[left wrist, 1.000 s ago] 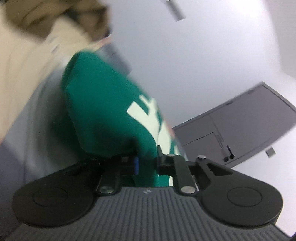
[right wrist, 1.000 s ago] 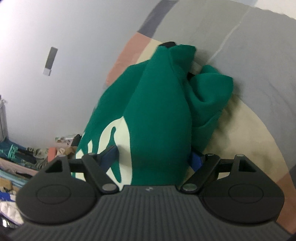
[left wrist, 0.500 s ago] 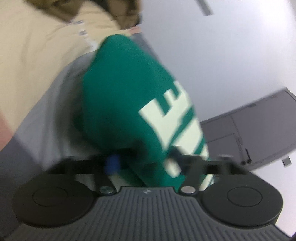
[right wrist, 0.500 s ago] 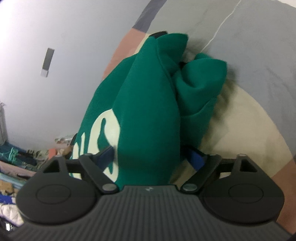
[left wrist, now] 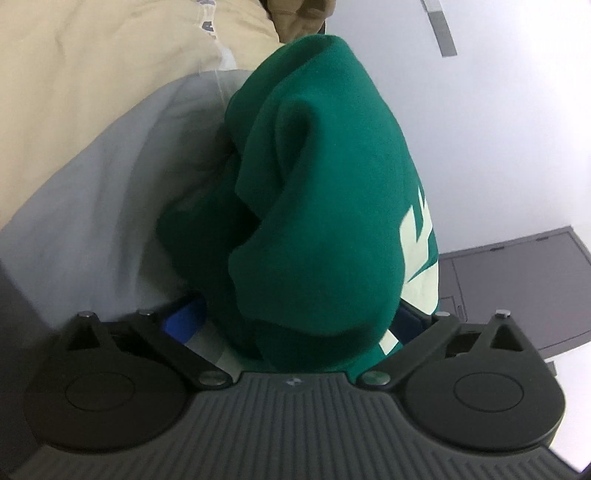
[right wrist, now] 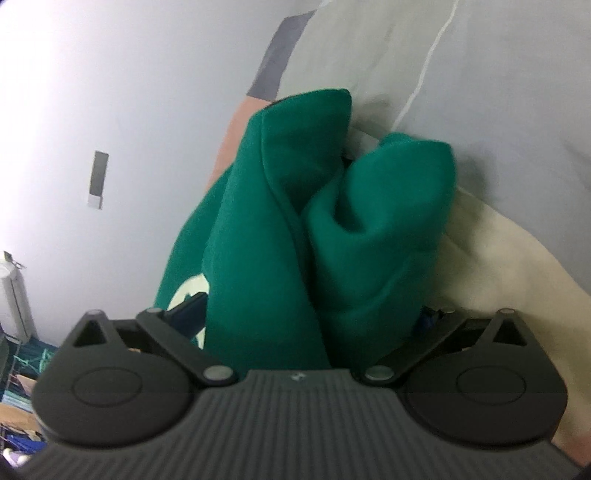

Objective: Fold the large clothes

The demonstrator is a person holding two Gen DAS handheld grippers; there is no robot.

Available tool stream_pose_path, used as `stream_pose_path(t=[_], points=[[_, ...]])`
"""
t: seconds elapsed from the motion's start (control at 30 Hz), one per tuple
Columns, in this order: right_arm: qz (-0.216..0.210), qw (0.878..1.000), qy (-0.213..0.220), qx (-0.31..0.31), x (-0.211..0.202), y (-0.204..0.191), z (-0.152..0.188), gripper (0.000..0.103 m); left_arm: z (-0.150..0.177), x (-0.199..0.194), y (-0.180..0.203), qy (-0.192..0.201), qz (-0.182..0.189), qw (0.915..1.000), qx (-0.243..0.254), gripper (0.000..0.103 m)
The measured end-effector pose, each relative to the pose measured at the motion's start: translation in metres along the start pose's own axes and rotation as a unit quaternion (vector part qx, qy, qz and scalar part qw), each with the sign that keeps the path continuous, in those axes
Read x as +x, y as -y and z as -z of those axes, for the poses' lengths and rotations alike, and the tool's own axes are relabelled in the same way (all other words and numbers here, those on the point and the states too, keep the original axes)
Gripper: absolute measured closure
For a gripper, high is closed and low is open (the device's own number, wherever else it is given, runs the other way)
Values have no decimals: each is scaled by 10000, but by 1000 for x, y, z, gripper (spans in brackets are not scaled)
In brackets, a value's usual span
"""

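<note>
**One green garment, two grippers**

Left wrist view: one green sweatshirt [left wrist: 314, 206] with pale lettering is bunched between the blue-padded fingers [left wrist: 183, 319] of the left gripper [left wrist: 295, 325], which stand wide apart around the thick fold; whether they pinch it I cannot tell. It hangs over a grey-and-beige bed [left wrist: 74, 166]. A grey door [left wrist: 517, 288] and one ceiling light [left wrist: 441, 29] show only here.

Right wrist view: the same sweatshirt [right wrist: 295, 240] fills the right gripper [right wrist: 314, 321], fingers [right wrist: 188, 310] spread around two bunched folds; grip uncertain. Cloth hides the right fingertip. Only here: clothes piled [right wrist: 22, 365] at left.
</note>
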State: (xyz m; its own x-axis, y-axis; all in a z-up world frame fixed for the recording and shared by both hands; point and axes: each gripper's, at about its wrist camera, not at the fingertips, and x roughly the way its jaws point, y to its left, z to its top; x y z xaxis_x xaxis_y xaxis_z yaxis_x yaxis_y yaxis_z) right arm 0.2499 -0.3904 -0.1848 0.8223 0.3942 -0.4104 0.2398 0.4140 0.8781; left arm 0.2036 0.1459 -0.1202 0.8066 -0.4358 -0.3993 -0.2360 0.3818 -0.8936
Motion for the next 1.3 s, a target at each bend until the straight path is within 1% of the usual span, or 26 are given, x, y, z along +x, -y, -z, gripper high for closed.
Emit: stream_pose_path(t=[0.2, 0.33, 0.37, 0.4, 0.43, 0.5, 0.53, 0.57, 0.6, 0.67, 0.8, 0.93, 1.03, 1.13, 1.2, 1.3], points=[[-196, 9995, -90, -240, 23, -7, -9, 0, -5, 5, -7, 220, 204, 9993, -204, 0], [-188, 9984, -68, -522, 33, -15, -12, 0, -1, 8, -3, 462, 231, 9987, -14, 2], [-204, 9978, -41, -624, 35, -18, -13, 3, -3, 12, -1, 506, 229, 9984, 75, 9], [-212, 9970, -31, -744, 35, -20, -12, 12, -1, 10, 0, 517, 221, 9983, 149, 18], [-225, 9958, -40, -889, 35, -23, -12, 18, 0, 8, 0, 512, 220, 9982, 218, 22], [-255, 9932, -55, -1132, 34, -29, -13, 34, 1, 5, 4, 522, 295, 9975, 373, 39], [-259, 9914, -53, -1284, 33, -36, -12, 37, 3, 3, 7, 535, 323, 9968, 493, 43], [-255, 9889, -53, -1461, 31, -42, -13, 42, 4, 1, 12, 544, 324, 9961, 614, 49], [-252, 9865, -52, -1614, 28, -48, -13, 47, 4, 0, 16, 546, 334, 9953, 732, 53], [-298, 9835, -62, -1785, 21, -58, -15, 52, 5, -3, 19, 505, 378, 9942, 866, 56], [-432, 9762, -69, -2124, -2, -73, -18, 59, 8, -18, 26, 408, 595, 9939, 837, 58], [-622, 9693, -50, -2378, -28, -90, -26, 60, 16, -29, 41, 341, 795, 9925, 869, 59], [-744, 9655, 0, -2497, -46, -99, -38, 60, 31, -40, 58, 205, 861, 9902, 1082, 61], [-858, 9629, 83, -2556, -72, -96, -55, 61, 50, -47, 79, 45, 1003, 9866, 1285, 62], [-931, 9631, 194, -2519, -89, -94, -68, 61, 64, -47, 95, -66, 1092, 9837, 1428, 62], [-1021, 9644, 435, -2400, -117, -87, -92, 61, 88, -40, 124, -216, 1282, 9799, 1515, 62]])
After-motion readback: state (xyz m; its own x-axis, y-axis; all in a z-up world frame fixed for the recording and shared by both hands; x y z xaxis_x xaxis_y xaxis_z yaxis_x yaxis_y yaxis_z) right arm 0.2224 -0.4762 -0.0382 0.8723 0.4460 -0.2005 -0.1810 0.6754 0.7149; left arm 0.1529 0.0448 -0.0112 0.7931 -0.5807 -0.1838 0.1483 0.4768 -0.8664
